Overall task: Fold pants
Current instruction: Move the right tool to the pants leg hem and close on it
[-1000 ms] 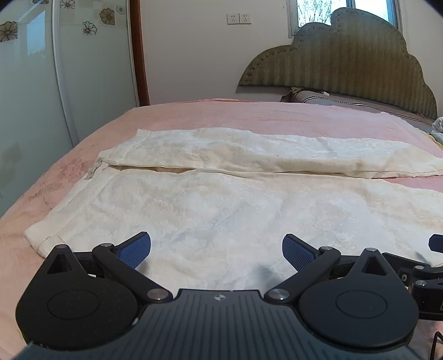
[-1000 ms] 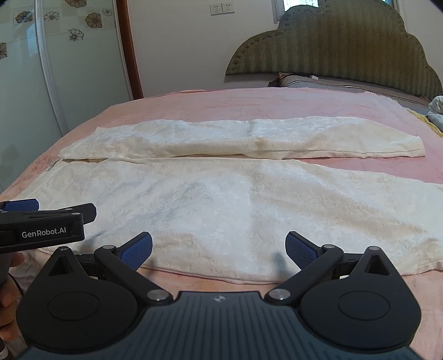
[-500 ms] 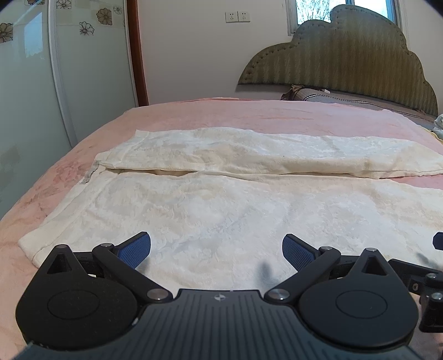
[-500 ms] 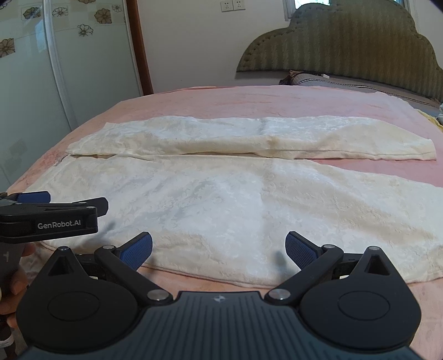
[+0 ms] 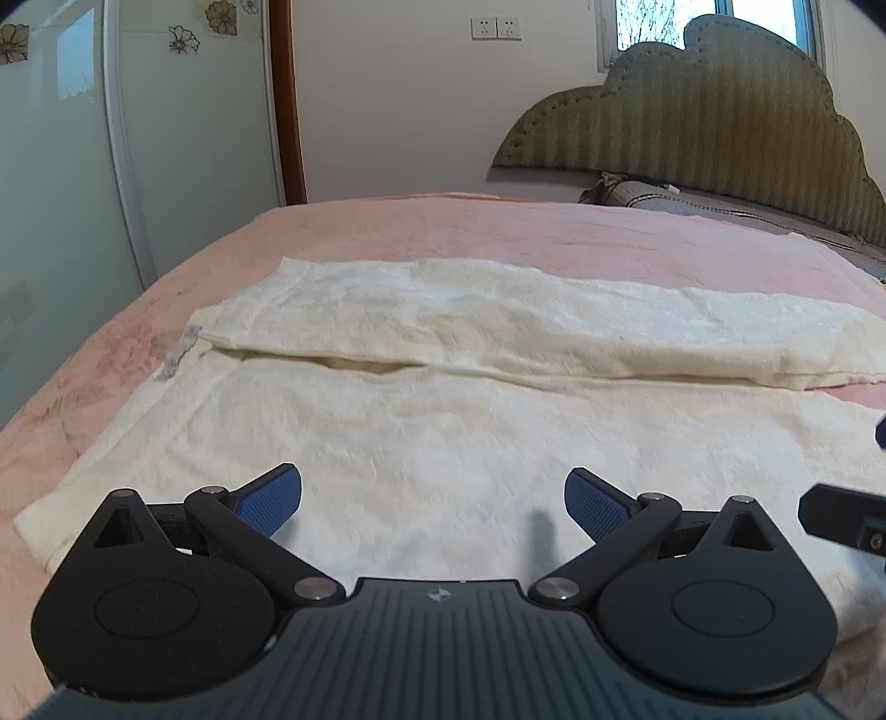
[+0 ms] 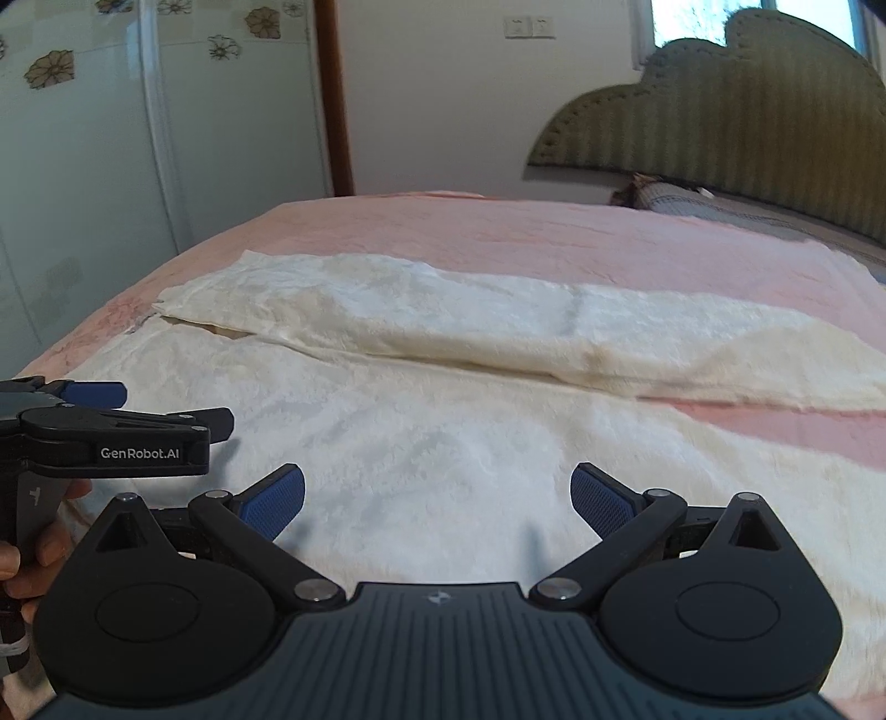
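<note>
1. At the far left stands a frosted glass door [image 5: 61, 221] with flower decals along its top, and just right of it a brown wooden door frame [image 5: 288, 105] against the pale wall.
2. The bed [image 5: 498, 232] carries a pink cover that reaches its left edge and runs back to the head end.
3. The pants [image 5: 443, 421], cream-white and fuzzy, lie spread flat across the bed; the waistband end sits near the bed's left edge and the two legs stretch toward the right edge.
4. The far leg [image 5: 526, 327] lies along the side nearer the head end, and the near leg [image 5: 498, 443] lies nearer the bed's front edge. They touch at the left and part toward the right, where a strip of pink cover shows between them in the right wrist view.
5. The left gripper [image 5: 433, 494] hovers over the near leg close to the waistband end, its blue-padded fingers [image 5: 271, 498] spread wide with nothing between them.
6. In the right wrist view the left gripper shows from the side at the left border, held by a person's hand [image 6: 33, 559].
7. The right gripper [image 6: 437, 494] hovers over the near leg further right, jaws released and wide apart, with cloth visible between its pads [image 6: 601, 501] but not gripped.
8. On the back wall sit two white sockets [image 5: 495, 27], and right of them a window [image 5: 714, 22].
9. At the right, an olive scalloped headboard [image 5: 720, 127] rises behind the bed, with a grey pillow [image 5: 692, 202] at its foot.
</note>
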The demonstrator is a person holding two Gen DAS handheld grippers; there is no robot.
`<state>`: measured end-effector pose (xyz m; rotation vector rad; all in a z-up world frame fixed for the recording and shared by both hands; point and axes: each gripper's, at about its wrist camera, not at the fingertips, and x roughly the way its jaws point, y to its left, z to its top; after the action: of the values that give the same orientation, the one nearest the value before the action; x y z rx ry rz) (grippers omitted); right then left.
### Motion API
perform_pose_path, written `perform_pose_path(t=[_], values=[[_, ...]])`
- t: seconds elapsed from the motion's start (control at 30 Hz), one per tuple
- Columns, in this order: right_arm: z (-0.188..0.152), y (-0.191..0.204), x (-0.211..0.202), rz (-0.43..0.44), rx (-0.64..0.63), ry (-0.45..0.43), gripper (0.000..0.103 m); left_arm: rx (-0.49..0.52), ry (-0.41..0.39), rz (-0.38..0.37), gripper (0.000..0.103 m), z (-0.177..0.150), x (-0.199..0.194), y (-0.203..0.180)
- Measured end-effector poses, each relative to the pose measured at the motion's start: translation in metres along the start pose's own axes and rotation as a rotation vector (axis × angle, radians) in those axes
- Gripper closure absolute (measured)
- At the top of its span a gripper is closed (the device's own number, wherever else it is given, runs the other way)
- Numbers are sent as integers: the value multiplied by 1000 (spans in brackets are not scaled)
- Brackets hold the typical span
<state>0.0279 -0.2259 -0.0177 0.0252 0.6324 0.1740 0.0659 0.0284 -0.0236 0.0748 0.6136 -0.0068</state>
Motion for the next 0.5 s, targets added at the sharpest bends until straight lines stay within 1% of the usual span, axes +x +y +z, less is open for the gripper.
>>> perform_pose_path(t=[0.07,0.13,0.23,0.3,0.37,0.4,0.47,0.5], values=[[10,3,5,25,-61,-36,0,-3,-25,7,0,6,4,4],[25,10,12,41,-152,-80,0,-11,-56,27,0,12,9,9],[50,23,36,38,-321,-96,0,-25,-96,71,0,17,17,18],[70,29,59,29,-410,-103,0,-30,-114,100,0,16,23,26],[90,28,87,53,-439,-86,0,-30,-117,120,0,13,28,31],[102,25,104,96,-436,-68,0,-30,-111,122,0,11,31,33],[121,17,134,165,-405,-42,1,-34,-84,108,0,8,38,36],[132,15,150,186,-384,-33,4,-37,-64,95,0,7,42,37]])
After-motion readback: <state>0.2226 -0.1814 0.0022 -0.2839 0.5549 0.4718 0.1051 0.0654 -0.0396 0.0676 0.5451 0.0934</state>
